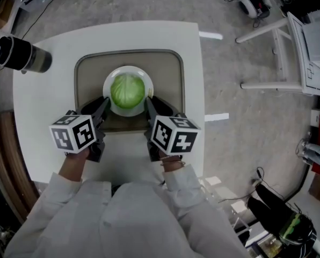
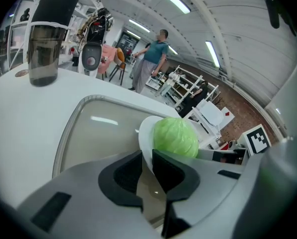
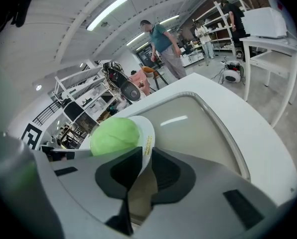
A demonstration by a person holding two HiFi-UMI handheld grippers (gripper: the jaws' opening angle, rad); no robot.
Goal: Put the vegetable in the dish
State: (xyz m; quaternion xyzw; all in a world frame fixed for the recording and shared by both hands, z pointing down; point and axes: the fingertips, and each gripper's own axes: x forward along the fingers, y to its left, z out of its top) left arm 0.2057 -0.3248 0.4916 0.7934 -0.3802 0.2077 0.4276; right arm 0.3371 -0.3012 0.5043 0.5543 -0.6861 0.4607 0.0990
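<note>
Head view: white table (image 1: 47, 122) w/ grey-beige tray (image 1: 87, 74) on it, rounded corners, raised rim. White plate (image 1: 128, 111) sits over tray's middle. Cabbage (image 1: 128, 90), pale green, whole head, lies on the plate, roughly centred, covers most of it. So veg is in the dish, inside tray's outline.

L gripper (image 2: 147, 159): comes in over tray's near edge, left of tray centre. Left gripper view: both dark pads closed onto plate's rim, thin white edge pinched between them, no gap either side.

R gripper (image 3: 147, 156): also over tray's near edge, right of tray centre. Right gripper view: same grip, pads pressed on plate rim from above and below; a small yellow label on the rim shows just at the pinch.

Both grippers hold the plate on opposite sides, cabbage between them. Can't tell if plate's underside touches tray floor or is clear of it.

Other: black cylindrical tumbler (image 1: 20, 54) upright on table, well apart from tray, off its far-left corner, near table edge. Bkgd beyond tray's far side in gripper views: a person (image 2: 151, 59) in teal top standing, white shelving racks, ceiling strip lights.
</note>
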